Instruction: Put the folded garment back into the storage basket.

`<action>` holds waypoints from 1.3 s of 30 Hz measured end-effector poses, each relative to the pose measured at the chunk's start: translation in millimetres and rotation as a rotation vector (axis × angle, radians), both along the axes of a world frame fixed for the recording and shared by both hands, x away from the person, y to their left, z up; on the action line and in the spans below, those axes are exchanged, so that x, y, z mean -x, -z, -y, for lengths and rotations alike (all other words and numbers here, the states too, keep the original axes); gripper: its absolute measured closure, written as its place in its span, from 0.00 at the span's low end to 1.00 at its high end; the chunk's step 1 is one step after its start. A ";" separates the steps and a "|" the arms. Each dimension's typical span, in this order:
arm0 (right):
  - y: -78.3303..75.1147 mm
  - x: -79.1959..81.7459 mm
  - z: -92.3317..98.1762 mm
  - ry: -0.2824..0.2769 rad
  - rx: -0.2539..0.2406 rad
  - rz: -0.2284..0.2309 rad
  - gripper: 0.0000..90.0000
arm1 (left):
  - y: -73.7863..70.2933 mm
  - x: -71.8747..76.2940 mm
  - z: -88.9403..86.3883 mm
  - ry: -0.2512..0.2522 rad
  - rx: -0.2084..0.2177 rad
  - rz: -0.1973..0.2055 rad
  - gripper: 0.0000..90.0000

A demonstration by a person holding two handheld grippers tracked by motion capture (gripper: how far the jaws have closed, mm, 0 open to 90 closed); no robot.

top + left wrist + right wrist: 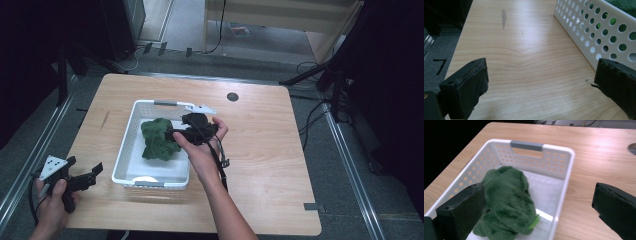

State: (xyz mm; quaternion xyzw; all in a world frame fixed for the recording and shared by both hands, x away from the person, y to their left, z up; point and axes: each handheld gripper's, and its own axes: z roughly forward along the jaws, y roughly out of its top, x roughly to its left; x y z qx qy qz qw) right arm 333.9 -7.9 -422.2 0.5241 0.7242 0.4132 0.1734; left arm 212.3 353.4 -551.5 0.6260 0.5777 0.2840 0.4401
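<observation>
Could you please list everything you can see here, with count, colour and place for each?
Table: one, light wood, centre of the high view.
Basket: one, white with holes and grey handles, on the table's left half.
Plush toy: one, dark green, lying inside the basket.
Round cap: one, dark grey, set in the tabletop near its far edge.
Floor: grey, around the table, with cables.
Left gripper: one, black, jaws open, at the table's near left edge.
Right gripper: one, black, jaws open, over the basket's right rim.
</observation>
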 end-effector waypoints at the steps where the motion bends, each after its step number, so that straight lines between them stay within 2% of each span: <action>1: -0.3 0.5 5.4 0.008 -0.005 0.006 0.00 | 0.1 -0.1 0.2 -0.001 -0.001 0.001 0.00; 4: -0.6 0.9 26.1 0.043 -0.017 0.018 0.00 | 0.1 -0.1 0.5 -0.001 -0.004 0.002 0.00; 9: 0.0 1.0 43.7 0.067 -0.015 0.025 0.00 | 0.0 -0.1 0.7 -0.006 -0.001 0.001 0.00; 14: 5.7 2.9 69.2 0.092 -0.008 0.042 0.00 | -0.1 0.1 0.9 -0.008 -0.003 0.001 0.00; 30: 24.5 7.1 125.0 0.159 -0.002 0.049 0.00 | 0.0 0.3 0.8 -0.011 -0.003 0.003 0.00; 39: 46.2 14.7 158.5 0.182 0.015 0.051 0.00 | -0.1 0.4 1.3 -0.016 -0.007 0.004 0.00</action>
